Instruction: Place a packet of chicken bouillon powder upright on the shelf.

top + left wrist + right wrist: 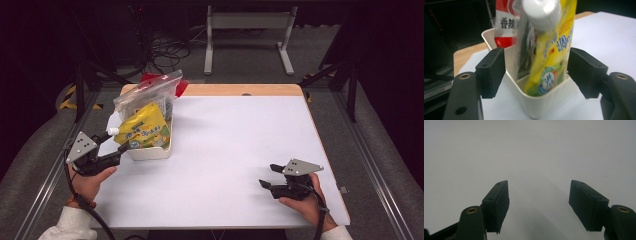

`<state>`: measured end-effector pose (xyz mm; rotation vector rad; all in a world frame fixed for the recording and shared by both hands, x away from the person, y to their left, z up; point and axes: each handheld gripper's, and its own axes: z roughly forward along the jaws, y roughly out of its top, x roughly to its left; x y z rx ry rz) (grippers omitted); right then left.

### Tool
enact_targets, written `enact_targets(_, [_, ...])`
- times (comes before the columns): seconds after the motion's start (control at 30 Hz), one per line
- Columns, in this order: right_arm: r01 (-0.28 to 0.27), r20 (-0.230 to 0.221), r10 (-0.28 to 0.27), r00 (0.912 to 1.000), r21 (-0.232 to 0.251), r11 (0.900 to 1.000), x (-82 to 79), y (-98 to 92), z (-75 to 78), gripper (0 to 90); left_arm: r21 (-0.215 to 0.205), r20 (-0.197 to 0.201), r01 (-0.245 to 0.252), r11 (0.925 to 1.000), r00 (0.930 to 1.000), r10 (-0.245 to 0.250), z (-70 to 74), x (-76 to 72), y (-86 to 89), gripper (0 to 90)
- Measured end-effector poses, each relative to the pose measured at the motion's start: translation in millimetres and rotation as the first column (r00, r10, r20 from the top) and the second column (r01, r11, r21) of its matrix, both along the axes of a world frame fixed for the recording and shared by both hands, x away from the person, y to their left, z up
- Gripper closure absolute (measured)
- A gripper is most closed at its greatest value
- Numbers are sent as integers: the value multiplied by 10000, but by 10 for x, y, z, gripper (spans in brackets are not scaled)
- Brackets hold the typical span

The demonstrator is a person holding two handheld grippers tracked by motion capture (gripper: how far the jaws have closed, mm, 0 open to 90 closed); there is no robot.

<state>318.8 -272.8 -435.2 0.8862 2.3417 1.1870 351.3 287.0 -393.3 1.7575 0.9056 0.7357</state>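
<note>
A yellow spouted pouch [145, 127] with a white cap [541, 11] stands upright in a white tub [150, 151] at the table's left. Behind it in the tub are a clear zip bag [147, 90] and a red-and-white packet [504, 25]. My left gripper [118, 142] is at the tub's left side, open. In the left gripper view the pouch [554, 57] and the tub's near corner [541, 105] lie between its pads [490, 72], which do not press on them. My right gripper [267, 175] rests open near the table's front right, with nothing between its fingers [496, 205].
The white table top [235, 140] has a wooden strip [240, 90] along its far edge. Beyond the table, cables [165, 50] and a grey metal stand [247, 22] sit on the floor. Metal rails [370, 160] run along both sides.
</note>
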Motion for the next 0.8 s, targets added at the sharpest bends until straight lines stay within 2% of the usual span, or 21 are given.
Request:
enact_targets(0.03, [9, 23, -9, 10000, -1, 10000, 5, -1, 4, 319, 136, -15, -37, 9999, 10000, 37, -8, -18, -14, 294])
enact_targets(0.17, [45, 135, -45, 9999, -30, 10000, 7, -3, 18, 314, 248, -111, 73, 9997, 9999, -70, -39, -108, -51, 249])
enact_targets(0.37, [105, 223, -106, 9997, 6, 9999, 3, -24, 36, 292, 572, -260, 298, 9979, 9993, -284, -99, -187, -105, 227])
enact_targets(0.5, [177, 288, -180, 9994, 104, 9998, 1, -54, 51, 278, 382, -355, 356, 9986, 9988, -343, -145, -244, -137, 187])
enact_targets(0.57, [220, 318, -222, 9992, 75, 9997, 1, -60, 51, 265, 506, -337, 397, 9979, 9987, -380, -160, -285, -155, 190])
enact_targets(0.7, [261, 368, -260, 9990, -9, 9997, 7, -71, 50, 226, 394, -405, 358, 9986, 9986, -342, -182, -345, -161, 164])
enact_targets(0.8, [335, 404, -333, 9986, -59, 9994, 9, -83, 54, 211, 408, -589, 531, 9978, 9970, -506, -217, -395, -188, 140])
